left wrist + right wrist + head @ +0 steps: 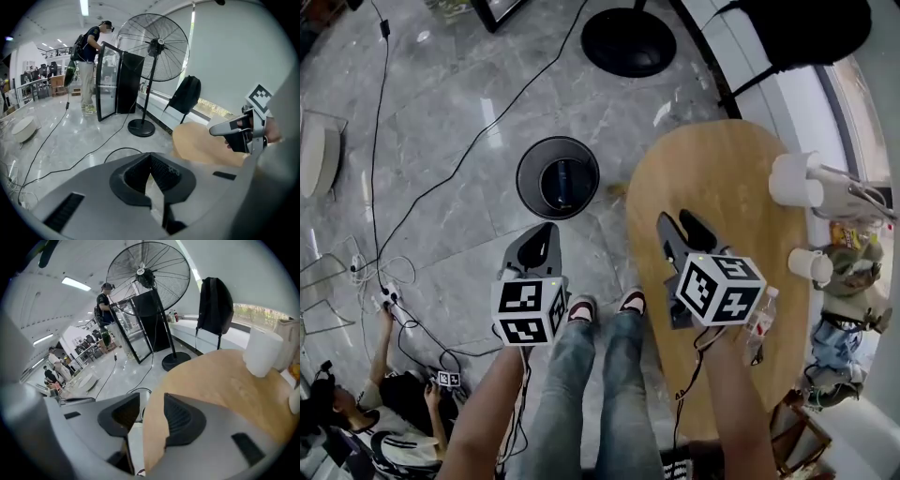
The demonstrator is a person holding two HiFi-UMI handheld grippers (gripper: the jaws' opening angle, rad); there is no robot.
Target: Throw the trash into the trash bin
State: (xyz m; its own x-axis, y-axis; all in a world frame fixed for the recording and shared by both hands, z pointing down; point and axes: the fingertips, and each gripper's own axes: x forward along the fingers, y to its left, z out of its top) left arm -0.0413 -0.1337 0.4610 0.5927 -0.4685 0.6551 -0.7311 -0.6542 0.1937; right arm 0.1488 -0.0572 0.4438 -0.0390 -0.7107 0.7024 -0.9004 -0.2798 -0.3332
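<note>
While both grippers hang in the lower middle of the head view, the trash bin (523, 174) stands on the grey floor at upper centre, just left of the wooden table (722, 183).

Left gripper (547, 230): jaws together, nothing held. It sits directly below the bin in frame, apart from it.

Right gripper (678, 223): jaws apart, empty, over the table's left part.

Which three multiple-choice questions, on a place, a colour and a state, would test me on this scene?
1. Where is the trash bin? A on the floor; B on a shelf; C on a chair.
2. Its colour? A white; B black; C red.
3. The right gripper is: A shut on trash; B open; C shut, empty.
1 A: it stands on the floor beside the wooden table. 2 B: its mesh wall is black. 3 B: its jaws stand apart, nothing between.
</note>
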